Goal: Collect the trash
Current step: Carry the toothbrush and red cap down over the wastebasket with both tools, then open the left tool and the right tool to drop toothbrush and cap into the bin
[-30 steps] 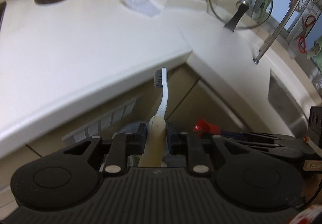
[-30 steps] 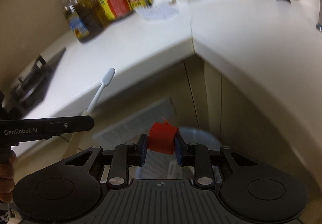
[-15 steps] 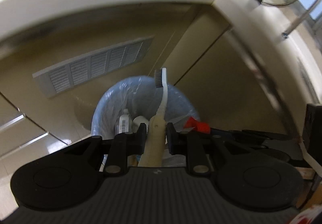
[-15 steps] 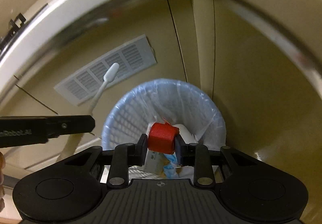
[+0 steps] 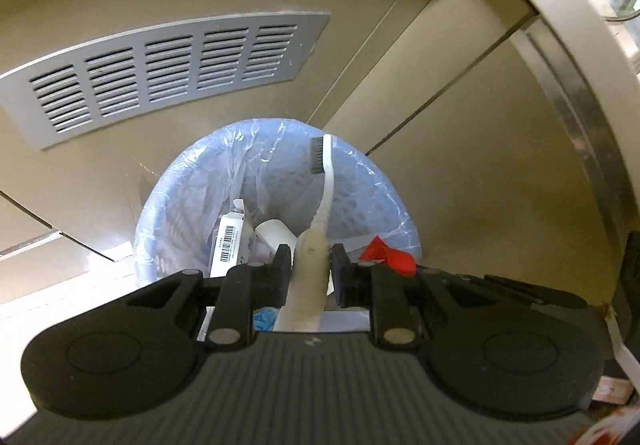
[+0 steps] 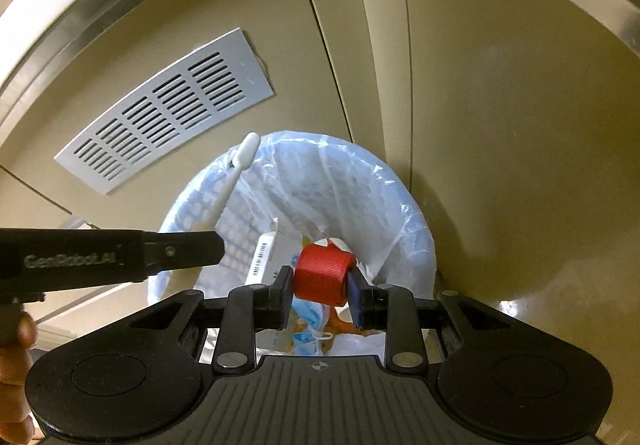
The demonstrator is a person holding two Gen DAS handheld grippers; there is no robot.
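My left gripper point(image 5: 311, 265) is shut on the cream handle of a white toothbrush point(image 5: 326, 181), whose grey bristle head reaches over the bin. My right gripper point(image 6: 322, 283) is shut on a red ribbed bottle cap point(image 6: 322, 277). Both hang just above a blue basket bin point(image 5: 192, 197) lined with a clear plastic bag, on the floor in the cabinet corner. The bin point(image 6: 400, 221) holds a barcoded white packet point(image 5: 229, 245), paper and blue scraps. In the right wrist view the left gripper's black body point(image 6: 100, 259) and the toothbrush point(image 6: 240, 165) come in from the left.
Beige cabinet fronts wrap behind the bin, with a grey louvred vent point(image 5: 168, 65) to its left. The white countertop edge point(image 5: 560, 5) curves overhead. A person's fingers point(image 6: 16, 365) show at the left edge. Glossy floor point(image 6: 540, 265) lies to the right of the bin.
Both grippers have dropped from countertop height to just above the bin, which now fills the middle of both views. The toothbrush and red cap stay gripped as before.
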